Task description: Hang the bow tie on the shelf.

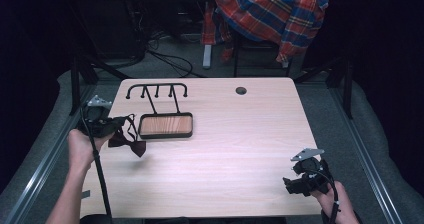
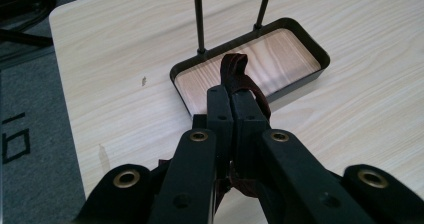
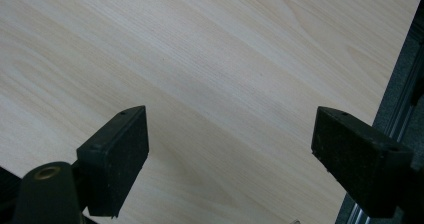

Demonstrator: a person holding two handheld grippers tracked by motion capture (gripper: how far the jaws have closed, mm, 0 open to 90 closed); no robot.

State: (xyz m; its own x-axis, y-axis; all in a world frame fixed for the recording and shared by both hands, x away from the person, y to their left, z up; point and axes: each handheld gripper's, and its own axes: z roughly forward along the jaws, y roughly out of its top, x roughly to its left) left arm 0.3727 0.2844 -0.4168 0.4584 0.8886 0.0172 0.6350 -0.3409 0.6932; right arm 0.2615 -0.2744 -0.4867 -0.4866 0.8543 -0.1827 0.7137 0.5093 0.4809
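Left hand-held gripper (image 1: 116, 125) clamped on the strap of a dark red bow tie (image 1: 131, 145), bow dangling just above the bench (image 1: 235, 134) beside the tray (image 1: 166, 125) of a black hook stand (image 1: 157, 90); right hand-held gripper (image 1: 295, 183) wide open over bare bench near the front right corner, holding nothing. Likely trouble: thin strap (image 2: 234, 71) slipping from the pinched jaws, or bow swinging and missing a hook. Possible snagging on the stand's uprights too, tipping it, with no second grip steadying the base.
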